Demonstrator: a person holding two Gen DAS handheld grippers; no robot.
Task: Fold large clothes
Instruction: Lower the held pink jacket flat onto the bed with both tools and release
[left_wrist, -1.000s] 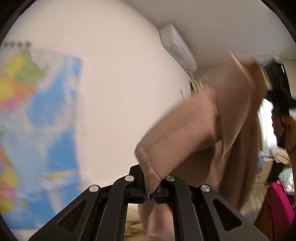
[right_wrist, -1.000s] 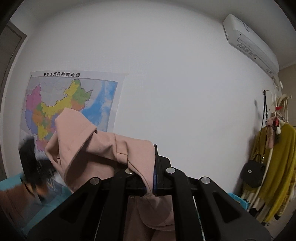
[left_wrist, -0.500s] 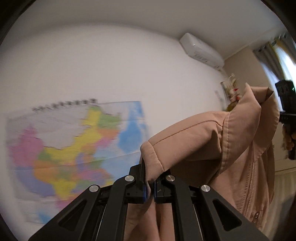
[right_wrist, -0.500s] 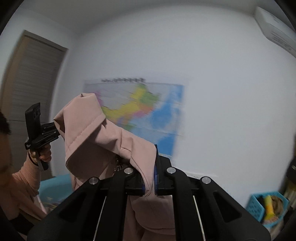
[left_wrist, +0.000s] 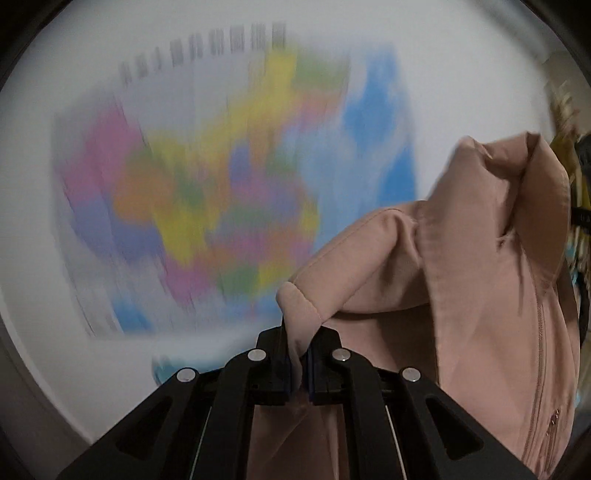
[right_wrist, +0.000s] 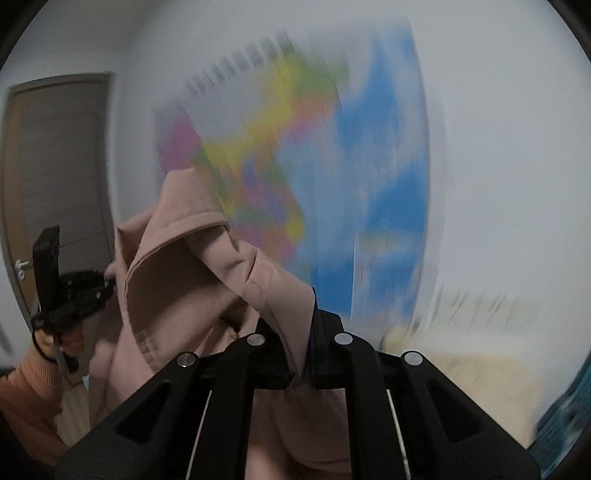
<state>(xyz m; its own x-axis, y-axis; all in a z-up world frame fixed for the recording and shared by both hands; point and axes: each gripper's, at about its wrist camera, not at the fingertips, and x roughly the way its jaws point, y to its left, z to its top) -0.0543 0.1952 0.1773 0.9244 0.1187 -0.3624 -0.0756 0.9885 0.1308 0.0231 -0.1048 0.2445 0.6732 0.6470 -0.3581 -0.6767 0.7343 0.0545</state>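
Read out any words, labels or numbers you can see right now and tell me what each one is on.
Nothing can be read at this moment.
Wall map: a row of dark heading characters along its top edge, too blurred to read in either view.
Pink jacket: no label or print shows.

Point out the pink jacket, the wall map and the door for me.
pink jacket (left_wrist: 491, 295), left wrist view, front panel beside the zipper.
wall map (left_wrist: 192, 192), left wrist view, blurred coloured middle.
door (right_wrist: 55, 155), right wrist view, brown panel.
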